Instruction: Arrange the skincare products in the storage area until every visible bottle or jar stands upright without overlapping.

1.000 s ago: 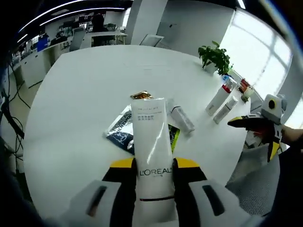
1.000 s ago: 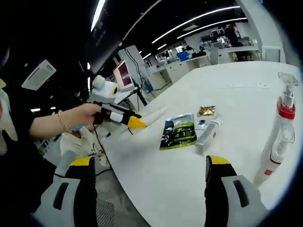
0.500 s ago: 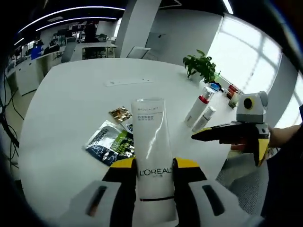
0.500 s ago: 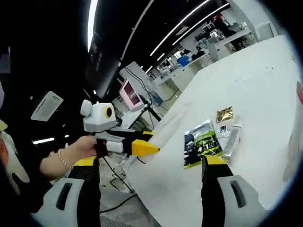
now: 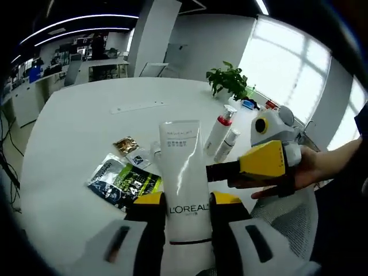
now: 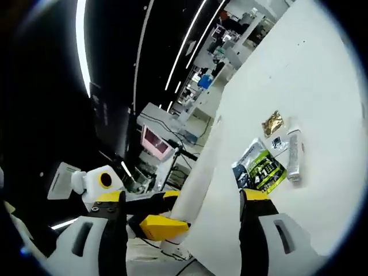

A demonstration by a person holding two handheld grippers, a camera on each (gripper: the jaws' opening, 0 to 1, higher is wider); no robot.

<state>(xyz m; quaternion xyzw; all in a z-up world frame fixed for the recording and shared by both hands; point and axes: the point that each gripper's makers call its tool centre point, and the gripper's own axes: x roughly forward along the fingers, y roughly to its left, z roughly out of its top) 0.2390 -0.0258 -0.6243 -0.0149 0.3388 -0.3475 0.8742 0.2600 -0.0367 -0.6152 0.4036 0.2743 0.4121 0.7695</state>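
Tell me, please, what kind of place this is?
Probably an open-plan office or lab: a big white table, rows of desks under strip lights, and a potted plant beside large windows.

White tube [image 5: 183,172] reads "L'OREAL" in dark capitals near its lower end, a line of tiny print under it too small to read. Small grey print and a block of little squares at the tube's top, unreadable. Green-black sachet [image 6: 260,171] on the desk [image 6: 322,86] carries bold white figures, too blurred to read.
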